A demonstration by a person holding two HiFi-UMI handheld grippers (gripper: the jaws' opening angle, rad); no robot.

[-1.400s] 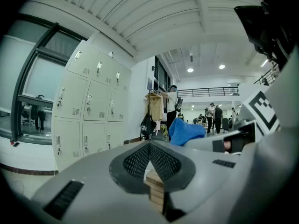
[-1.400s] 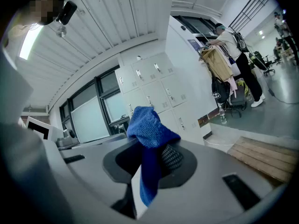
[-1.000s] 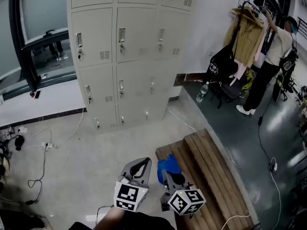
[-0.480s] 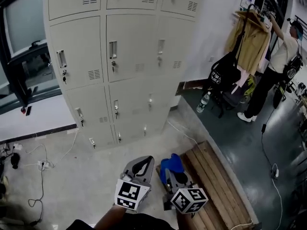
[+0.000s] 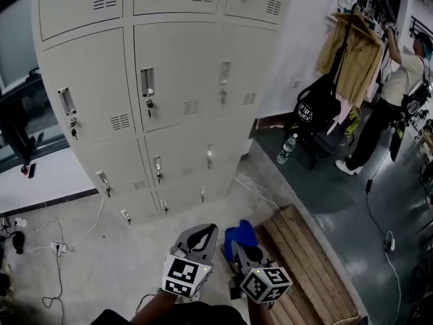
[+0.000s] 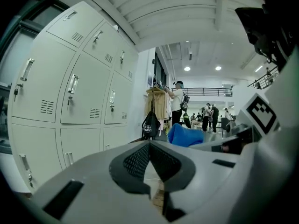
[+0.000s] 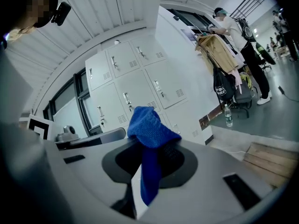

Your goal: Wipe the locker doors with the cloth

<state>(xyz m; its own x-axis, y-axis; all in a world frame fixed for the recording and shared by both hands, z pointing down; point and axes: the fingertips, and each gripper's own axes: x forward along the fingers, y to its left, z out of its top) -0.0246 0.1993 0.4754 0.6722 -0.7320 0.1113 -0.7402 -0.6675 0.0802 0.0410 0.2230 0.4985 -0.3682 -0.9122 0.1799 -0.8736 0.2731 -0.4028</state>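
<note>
Right gripper (image 7: 148, 155) pinches a nubby, crumpled blue cloth (image 7: 150, 125).

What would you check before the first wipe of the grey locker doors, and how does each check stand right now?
1. Blue knitted cloth gripped: ok, the right gripper is shut on it.
2. Left gripper free: ok, jaws together, nothing between them.
3. Doors of the pale grey metal lockers closed: ok, all that show sit flush.
4. Cloth on a door: not ok, it is apart from the lockers.
5. Footing: not ok, loose dark cables lie on the floor at left.
6. Person out of the way: ok, far right, well apart from the lockers.
</note>
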